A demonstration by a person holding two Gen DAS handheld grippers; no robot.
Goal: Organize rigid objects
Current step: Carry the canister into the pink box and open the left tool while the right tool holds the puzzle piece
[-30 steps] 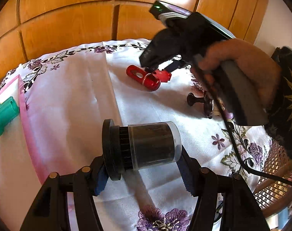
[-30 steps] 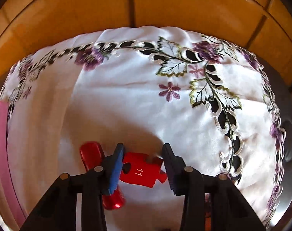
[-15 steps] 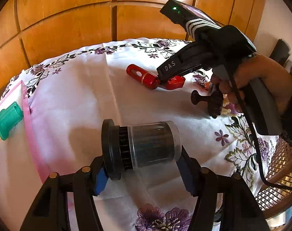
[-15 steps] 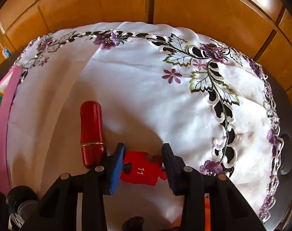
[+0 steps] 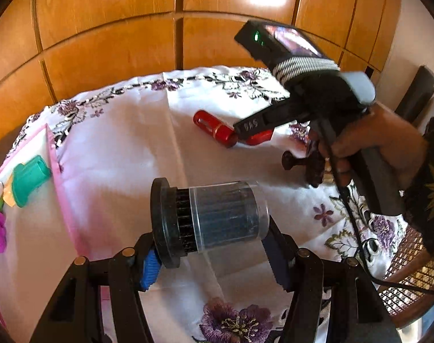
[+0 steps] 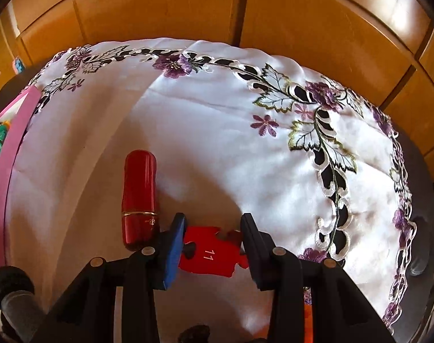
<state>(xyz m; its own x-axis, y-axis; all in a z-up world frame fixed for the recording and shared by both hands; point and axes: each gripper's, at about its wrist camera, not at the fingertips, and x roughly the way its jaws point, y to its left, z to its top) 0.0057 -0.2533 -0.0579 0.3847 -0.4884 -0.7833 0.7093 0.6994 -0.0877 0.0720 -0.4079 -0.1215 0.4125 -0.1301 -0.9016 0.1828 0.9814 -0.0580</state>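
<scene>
holding clear-capped black cylinder end to end, left hand-held gripper hovers above table. right hand-held gripper, jaws just closing, clamps red puzzle piece beside red lipstick tube. dark knobbed piece unsorted. farther left, pink tray already has green piece. judged midway.

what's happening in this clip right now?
A person is sorting small objects on an embroidered tablecloth with two handheld grippers. The left gripper holds a clear canister with a black cap sideways between its jaws. The right gripper has just been closing its jaws on a red puzzle piece marked 11, beside a red lipstick tube lying on the cloth. A pink-rimmed tray at the left already holds a few toys.
</scene>
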